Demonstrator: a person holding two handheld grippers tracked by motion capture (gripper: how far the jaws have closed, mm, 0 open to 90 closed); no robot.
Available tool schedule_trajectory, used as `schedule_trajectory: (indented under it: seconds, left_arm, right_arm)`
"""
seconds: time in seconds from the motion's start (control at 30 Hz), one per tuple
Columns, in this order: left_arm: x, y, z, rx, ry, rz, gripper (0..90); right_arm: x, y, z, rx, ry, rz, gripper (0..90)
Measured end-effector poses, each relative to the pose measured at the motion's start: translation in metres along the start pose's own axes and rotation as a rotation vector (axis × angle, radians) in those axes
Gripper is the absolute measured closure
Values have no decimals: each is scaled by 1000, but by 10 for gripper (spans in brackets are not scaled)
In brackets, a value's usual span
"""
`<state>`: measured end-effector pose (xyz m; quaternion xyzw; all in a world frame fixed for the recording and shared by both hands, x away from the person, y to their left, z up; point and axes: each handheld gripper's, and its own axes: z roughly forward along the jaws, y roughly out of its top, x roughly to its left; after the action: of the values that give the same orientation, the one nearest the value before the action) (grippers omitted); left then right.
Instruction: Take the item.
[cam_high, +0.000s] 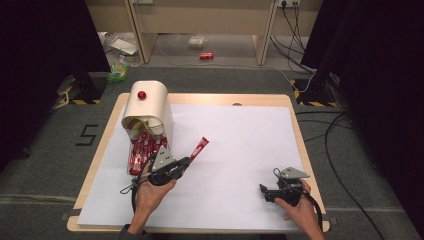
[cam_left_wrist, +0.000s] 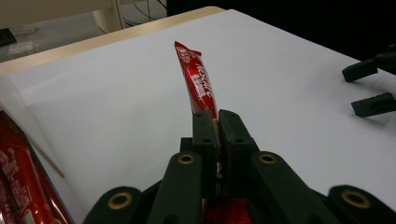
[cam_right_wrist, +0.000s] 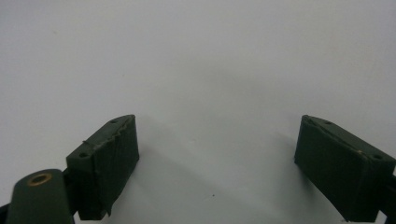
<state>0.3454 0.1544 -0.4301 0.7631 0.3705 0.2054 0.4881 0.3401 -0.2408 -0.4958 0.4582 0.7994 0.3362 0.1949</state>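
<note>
Red snack stick (cam_left_wrist: 200, 84) is clamped by its near end in the left gripper (cam_high: 186, 161), jaws pressed together on it, rest of the packet sticking up and away over the white sheet (cam_high: 240, 150). From the high view it sits mid-table, just right of the dispenser (cam_high: 147, 107), tip pointing far-right. In the left gripper view the wrapper hangs free of the sheet, slightly bent.

Dispenser stands at the far left of the table (cam_high: 200, 97), cream-coloured w/ a red knob on top; more red packets (cam_high: 145, 152) lie stacked in its clear tray at the front, so plenty left inside.

Right gripper (cam_high: 263, 192) rests near the right edge, well apart from the stick, jaws spread wide w/ nothing between them.

Progress, as I read it: one stick is out of the dispenser and in hand, not yet set down anywhere. Left to do: place it on the sheet, maybe w/ the right side helping; can't tell the target spot.
</note>
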Motion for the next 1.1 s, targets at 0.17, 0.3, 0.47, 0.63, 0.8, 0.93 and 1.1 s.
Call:
schedule_trajectory:
  seconds: [0.17, 0.3, 0.47, 0.63, 0.8, 0.93, 1.1]
  left_arm:
    - [1, 2, 4, -7, 10, -7, 853]
    - [2, 3, 8, -7, 13, -8, 853]
    - [2, 3, 14, -6, 17, -12, 853]
    - [1, 2, 21, 0, 16, -16, 853]
    - [-1, 1, 28, 10, 15, -12, 853]
    - [-2, -1, 32, 19, 15, -12, 853]
    - [-2, -3, 36, 27, 16, -14, 853]
  right_arm:
    - [0, 0, 0, 0, 0, -1, 140]
    - [0, 0, 0, -2, 0, 0, 139]
    - [0, 0, 0, -1, 1, 1, 139]
    - [0, 0, 0, -2, 0, 0, 139]
    - [0, 0, 0, -1, 0, 0, 140]
    - [0, 0, 0, 0, 0, 0, 139]
    - [0, 0, 0, 0, 0, 0, 140]
